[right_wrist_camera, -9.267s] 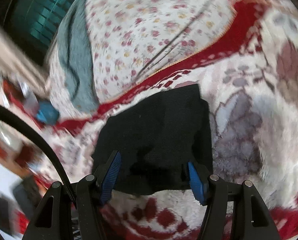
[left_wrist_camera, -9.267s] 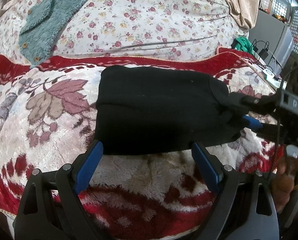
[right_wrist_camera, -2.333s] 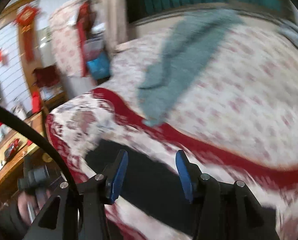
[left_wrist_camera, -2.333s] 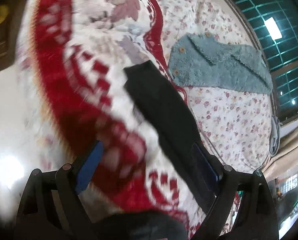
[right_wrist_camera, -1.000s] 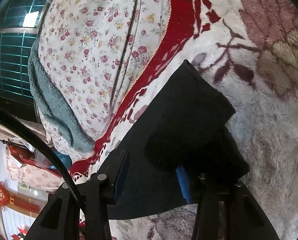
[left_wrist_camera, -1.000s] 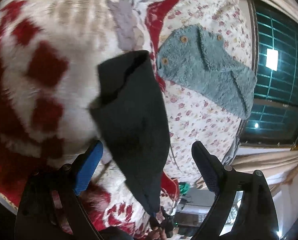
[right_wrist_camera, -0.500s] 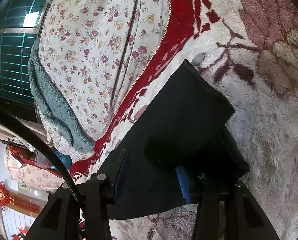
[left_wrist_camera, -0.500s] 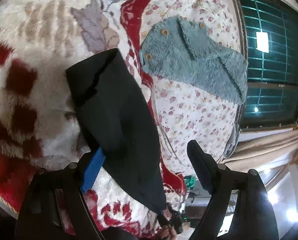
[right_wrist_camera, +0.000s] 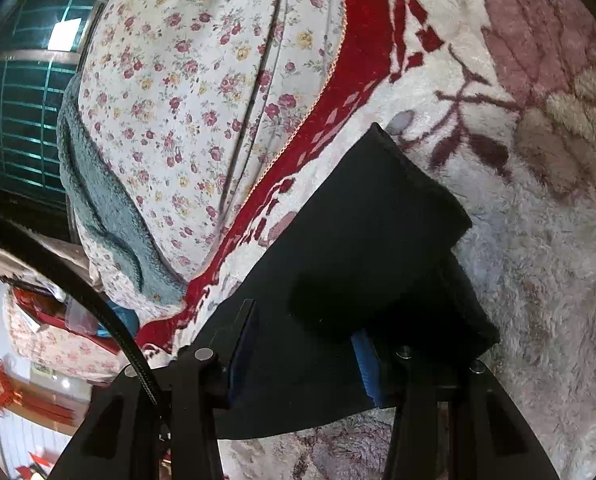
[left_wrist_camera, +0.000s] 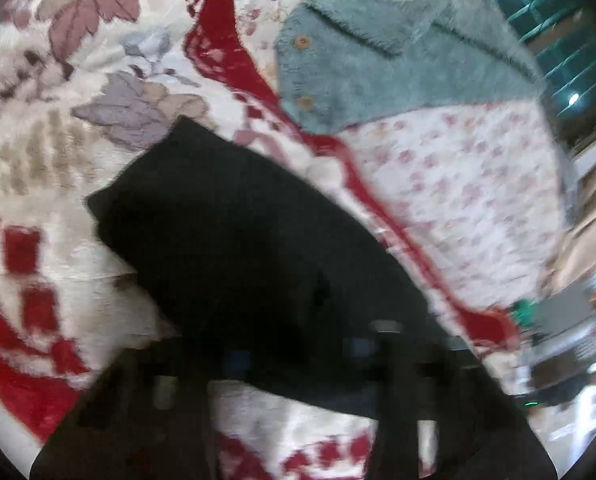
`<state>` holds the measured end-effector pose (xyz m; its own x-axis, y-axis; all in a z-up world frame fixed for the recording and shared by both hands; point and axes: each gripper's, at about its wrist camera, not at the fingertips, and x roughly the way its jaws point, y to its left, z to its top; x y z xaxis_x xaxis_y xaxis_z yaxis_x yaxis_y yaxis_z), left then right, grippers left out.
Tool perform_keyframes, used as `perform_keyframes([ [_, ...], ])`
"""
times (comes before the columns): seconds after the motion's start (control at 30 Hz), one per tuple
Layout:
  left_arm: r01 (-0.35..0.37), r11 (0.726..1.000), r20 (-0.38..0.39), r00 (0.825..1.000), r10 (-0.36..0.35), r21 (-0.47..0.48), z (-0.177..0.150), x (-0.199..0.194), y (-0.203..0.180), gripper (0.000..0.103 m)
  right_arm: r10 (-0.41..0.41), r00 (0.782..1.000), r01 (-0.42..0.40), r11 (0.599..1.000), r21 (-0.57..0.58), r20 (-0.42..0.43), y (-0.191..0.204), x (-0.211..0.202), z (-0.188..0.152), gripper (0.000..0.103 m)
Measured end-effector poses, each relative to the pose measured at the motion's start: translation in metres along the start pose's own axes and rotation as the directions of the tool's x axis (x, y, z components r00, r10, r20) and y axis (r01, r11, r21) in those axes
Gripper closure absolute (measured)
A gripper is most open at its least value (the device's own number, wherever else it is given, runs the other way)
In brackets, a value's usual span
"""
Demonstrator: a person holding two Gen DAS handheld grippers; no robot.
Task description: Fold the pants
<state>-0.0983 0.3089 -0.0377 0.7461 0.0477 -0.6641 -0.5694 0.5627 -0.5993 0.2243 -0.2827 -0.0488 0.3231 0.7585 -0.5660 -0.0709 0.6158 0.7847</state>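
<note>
1. Left gripper [left_wrist_camera: 293, 360] first: its view is smeared with motion blur, and the fingers are dark shapes low in the frame. The black pants [left_wrist_camera: 237, 240] run right down over them, so whether the jaws are spread or pinching cloth, I cannot tell.
2. Ahead of those jaws the pants lie as a long folded band on the plush red-and-white floral blanket [left_wrist_camera: 37, 160], one corner pointing away to the upper left.
3. Beyond the jaws to the right, a teal fleece cardigan [left_wrist_camera: 378, 60] with wooden buttons sits on the small-flowered quilt [left_wrist_camera: 458, 180], apart from the pants.
4. Over to the right gripper [right_wrist_camera: 302, 352]: a sharp picture here. The blue-padded jaws stand partly spread, with a thick bundle of pants [right_wrist_camera: 358, 248] between them, its folded layers stacked just ahead of the tips. The right pad is tucked against the cloth; a firm pinch isn't evident.
5. Judgement: this looks like the final fold or tidy-up. To do it well, both grippers want all layers caught together, lifted evenly, then laid edge to edge.
6. The risk: a thick knit slips, so a shallow bite could let the lower layer sag out.
</note>
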Motion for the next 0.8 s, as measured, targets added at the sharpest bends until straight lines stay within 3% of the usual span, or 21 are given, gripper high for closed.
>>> perform_keyframes([
  [0.03, -0.009, 1.0, 0.008, 1.0, 0.009, 0.003, -0.001, 0.0, 0.002, 0.092, -0.011, 1.0, 0.011, 1.0, -0.013, 0.007, 0.002, -0.002, -0.001, 0.065],
  [0.07, -0.005, 1.0, 0.02, 1.0, 0.005, 0.002, -0.001, -0.001, 0.004, 0.096, -0.028, 0.999, 0.029, 0.999, -0.025, 0.016, 0.004, -0.004, -0.002, 0.081],
  [0.13, 0.003, 1.0, 0.029, 1.0, -0.002, -0.002, 0.0, -0.004, 0.005, 0.097, -0.003, 1.0, 0.003, 0.999, -0.037, 0.006, 0.006, -0.004, -0.002, 0.098],
  [0.3, 0.105, 0.994, 0.068, 0.992, -0.104, -0.017, 0.039, -0.01, -0.013, 0.097, 0.097, 0.993, -0.087, 0.988, -0.129, 0.073, 0.025, -0.017, 0.005, 0.098],
  [0.4, 0.134, 0.99, 0.062, 0.99, -0.13, -0.051, 0.087, 0.02, -0.034, 0.097, 0.145, 0.987, -0.139, 0.987, -0.081, 0.075, 0.03, -0.005, 0.026, 0.099],
  [0.47, 0.107, 0.991, 0.042, 0.994, -0.104, -0.075, 0.123, 0.051, -0.051, 0.091, 0.185, 0.975, -0.18, 0.983, -0.045, 0.122, 0.037, 0.01, 0.054, 0.098],
  [0.5, 0.074, 0.992, -0.017, 0.997, -0.076, -0.106, 0.139, 0.07, -0.057, 0.079, 0.233, 0.96, -0.23, 0.972, -0.034, 0.154, 0.042, 0.018, 0.07, 0.097],
  [0.53, 0.07, 0.988, -0.059, 0.995, -0.078, -0.135, 0.147, 0.081, -0.059, 0.068, 0.25, 0.953, -0.247, 0.968, -0.041, 0.17, 0.05, 0.026, 0.084, 0.081],
  [0.57, 0.083, 0.986, -0.066, 0.993, -0.093, -0.145, 0.149, 0.085, -0.06, 0.047, 0.204, 0.964, -0.198, 0.979, -0.05, 0.17, 0.059, 0.032, 0.093, 0.05],
  [0.6, 0.099, 0.986, -0.057, 0.993, -0.108, -0.137, 0.148, 0.084, -0.062, 0.041, 0.13, 0.979, -0.124, 0.991, -0.044, 0.155, 0.064, 0.037, 0.096, 0.042],
  [0.63, 0.111, 0.988, -0.047, 0.992, -0.117, -0.108, 0.142, 0.079, -0.064, 0.041, 0.105, 0.985, -0.1, 0.994, -0.042, 0.135, 0.067, 0.038, 0.096, 0.041],
  [0.7, 0.142, 0.986, -0.056, 0.988, -0.147, -0.083, 0.131, 0.07, -0.06, 0.041, 0.149, 0.985, -0.141, 0.986, -0.088, 0.089, 0.068, 0.034, 0.088, 0.041],
  [0.8, 0.148, 0.983, -0.053, 0.987, -0.154, -0.104, 0.112, 0.045, -0.037, 0.041, 0.112, 0.991, -0.101, 0.985, -0.139, 0.071, 0.06, 0.012, 0.07, 0.041],
])
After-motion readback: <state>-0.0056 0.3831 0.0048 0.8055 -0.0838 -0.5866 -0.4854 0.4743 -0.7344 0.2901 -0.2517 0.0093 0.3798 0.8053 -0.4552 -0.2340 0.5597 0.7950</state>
